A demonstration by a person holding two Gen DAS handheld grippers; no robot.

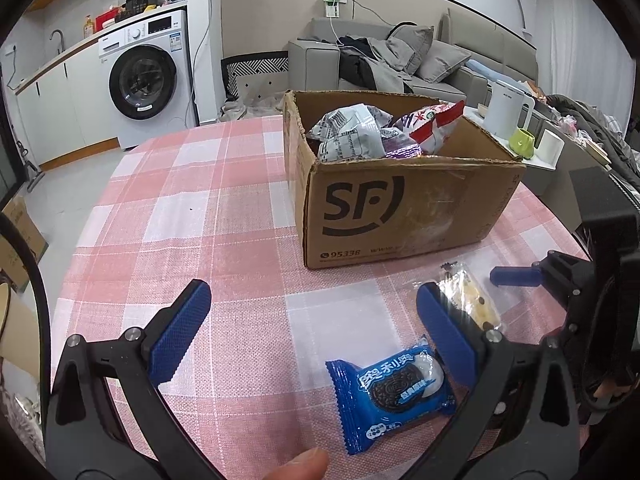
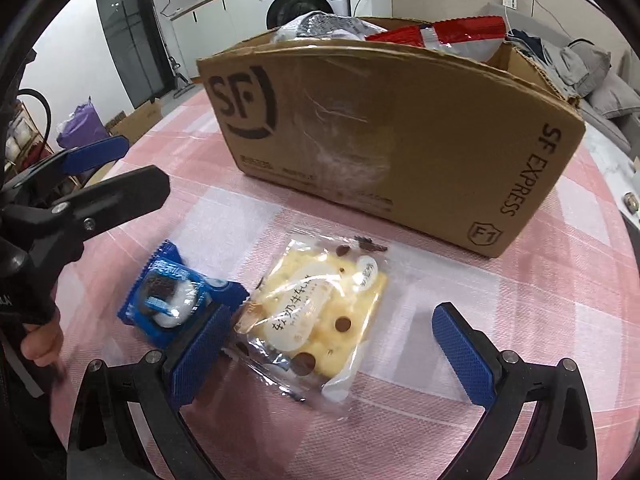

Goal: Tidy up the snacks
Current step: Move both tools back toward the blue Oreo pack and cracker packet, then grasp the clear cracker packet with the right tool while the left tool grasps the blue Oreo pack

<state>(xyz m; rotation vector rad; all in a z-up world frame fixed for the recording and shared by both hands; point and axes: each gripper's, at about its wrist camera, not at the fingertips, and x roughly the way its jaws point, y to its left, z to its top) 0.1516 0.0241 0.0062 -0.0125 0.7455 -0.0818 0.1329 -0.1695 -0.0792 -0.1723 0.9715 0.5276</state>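
Left gripper [image 1: 314, 328] jaws wide, empty, Oreo [image 1: 394, 394] between; right gripper [image 2: 334, 344] jaws wide, straddling bun [image 2: 316, 316]; box [image 2: 400, 140] behind.

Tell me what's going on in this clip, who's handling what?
A person holds a claw in each hand over a pink plaid table. Both are open and hold nothing. The left claw hovers by a blue Oreo packet; the right claw straddles a clear-wrapped cheese-style cake. Both snacks lie flat on the cloth in front of an SF cardboard box, which already holds several snack bags.
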